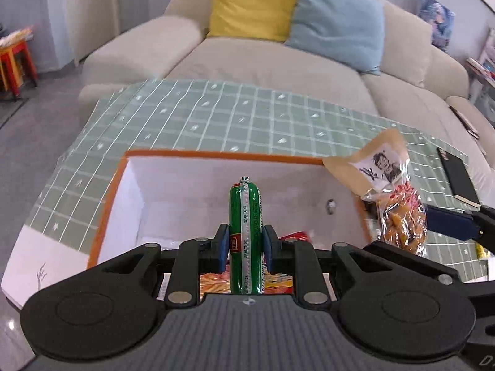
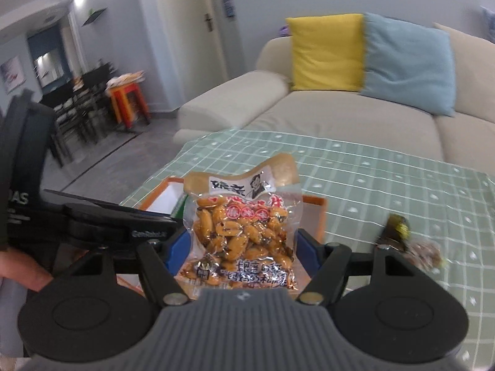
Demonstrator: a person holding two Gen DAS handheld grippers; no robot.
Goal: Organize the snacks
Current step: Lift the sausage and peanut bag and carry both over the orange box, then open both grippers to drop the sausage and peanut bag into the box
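The left tool [image 1: 244, 244] was clenched on a green sausage [image 1: 245, 235], its two blue pads pressed against the sides while the sausage stood upright between them. Below and beyond it lay a white box with an orange rim [image 1: 216, 155], resting on the green checked surface [image 1: 247, 114]; a few bright packets (too hidden to tell apart) showed at the box's bottom near 6 o'clock. At about 3 o'clock from the sausage hung a clear bag of beans [image 1: 399, 216], held over the box's right corner. In the right wrist view that same bag of beans [image 2: 244, 232] sat between the blue pads of the right tool [image 2: 244, 244], which stood wide and gripped the bag by its two edges. The box [image 2: 315, 213] peeked out behind the bag. At 3 o'clock from the bag a small dark wrapped snack [image 2: 399, 232] lay on the surface [image 2: 386, 170], blurred. A black phone [image 1: 458, 176] lay on the surface at 2 o'clock in the left view. A beige sofa [image 1: 278, 68] with a yellow cushion [image 1: 253, 3] and a blue cushion [image 1: 337, 21] stood behind at 12 o'clock.
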